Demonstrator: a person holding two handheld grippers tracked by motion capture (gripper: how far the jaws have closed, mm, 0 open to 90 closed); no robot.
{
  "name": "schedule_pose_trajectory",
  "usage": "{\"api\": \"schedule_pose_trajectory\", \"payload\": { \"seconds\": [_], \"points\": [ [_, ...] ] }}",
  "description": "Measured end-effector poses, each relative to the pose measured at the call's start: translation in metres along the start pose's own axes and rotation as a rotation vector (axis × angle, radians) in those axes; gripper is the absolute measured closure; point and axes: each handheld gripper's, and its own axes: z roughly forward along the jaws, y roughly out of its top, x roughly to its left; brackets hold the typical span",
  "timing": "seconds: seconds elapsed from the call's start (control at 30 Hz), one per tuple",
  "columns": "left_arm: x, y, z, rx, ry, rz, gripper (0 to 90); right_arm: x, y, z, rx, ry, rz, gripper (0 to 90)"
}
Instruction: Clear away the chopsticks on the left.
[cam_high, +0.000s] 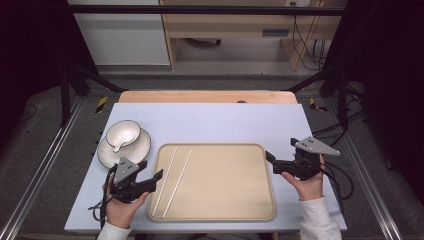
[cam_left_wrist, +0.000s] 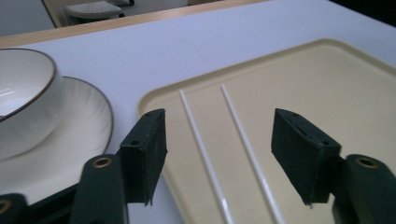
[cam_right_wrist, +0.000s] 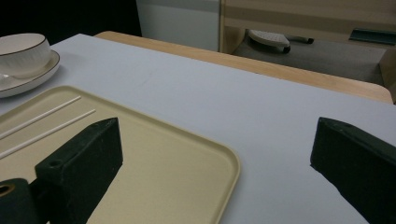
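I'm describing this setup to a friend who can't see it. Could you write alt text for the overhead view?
A person's two hands hold the left gripper and right gripper, jaws open, at either side of a beige tray holding two white chopsticks. A white bowl with a spoon sits on a plate left of the tray.

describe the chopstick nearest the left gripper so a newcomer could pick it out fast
Start at the beige tray on the pale table. Two thin white sticks lie side by side at its left end. It is the left chopstick, closer to the tray's left rim and the left gripper.
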Motion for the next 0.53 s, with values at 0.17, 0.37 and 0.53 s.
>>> {"api": "schedule_pose_trajectory", "payload": {
  "seconds": [0.17,0.37,0.53],
  "points": [
    [0.018,-0.015,-0.006,-0.003,-0.014,-0.051,27.3,-0.003,-0.002,0.0,0.005,-0.005,0.007,2.6],
    [0.036,-0.021,-0.012,-0.031,0.011,-0.087,23.6,-0.003,-0.005,0.003,0.012,-0.006,0.015,2.6],
    [0.051,-0.024,-0.015,-0.028,0.025,-0.11,23.5,-0.006,-0.009,0.006,0.025,-0.009,0.017,2.6]
  ]
}}
